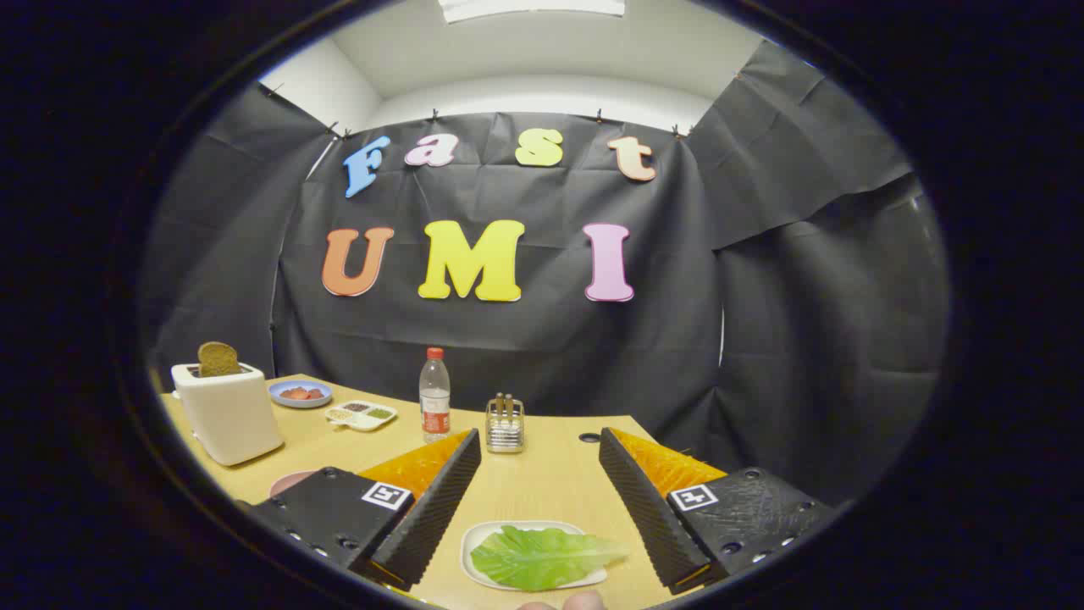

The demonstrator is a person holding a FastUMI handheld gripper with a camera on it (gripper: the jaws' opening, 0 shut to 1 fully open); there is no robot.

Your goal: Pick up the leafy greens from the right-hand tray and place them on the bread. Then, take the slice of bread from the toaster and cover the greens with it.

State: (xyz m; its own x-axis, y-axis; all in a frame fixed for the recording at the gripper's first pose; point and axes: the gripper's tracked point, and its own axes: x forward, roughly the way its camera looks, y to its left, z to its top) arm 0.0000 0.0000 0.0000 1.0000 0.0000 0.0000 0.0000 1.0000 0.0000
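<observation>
Fingertips of a person's hand [566, 602] can just be made out at the very bottom, right below a small white tray [474, 566]. On that tray a green lettuce leaf [542, 555] is laid flat, with its tip poking over the tray's right rim. Leaf and tray are seen low down between the two fingers, nothing touching them.

The gripper [540, 442] is spread wide open, both ribbed black fingers [436, 500] angled outward with a good stretch of bare wooden table [550, 483] between them, and nothing is held.

Beyond the fingertips, a clear water bottle [434, 406] with a red cap is stood upright, and just to its right a small wire holder [505, 424] with a few sticks in it. Further left, a white toaster [229, 413] is parked near the table's left edge, with a slice of brown bread [218, 359] sticking up out of its slot. Between toaster and bottle, a blue plate [300, 393] with something reddish and a small divided dish [362, 414] are set out. A pinkish plate [288, 483] is peeking out just behind the left finger, mostly hidden, so what's on it can't be told.
</observation>
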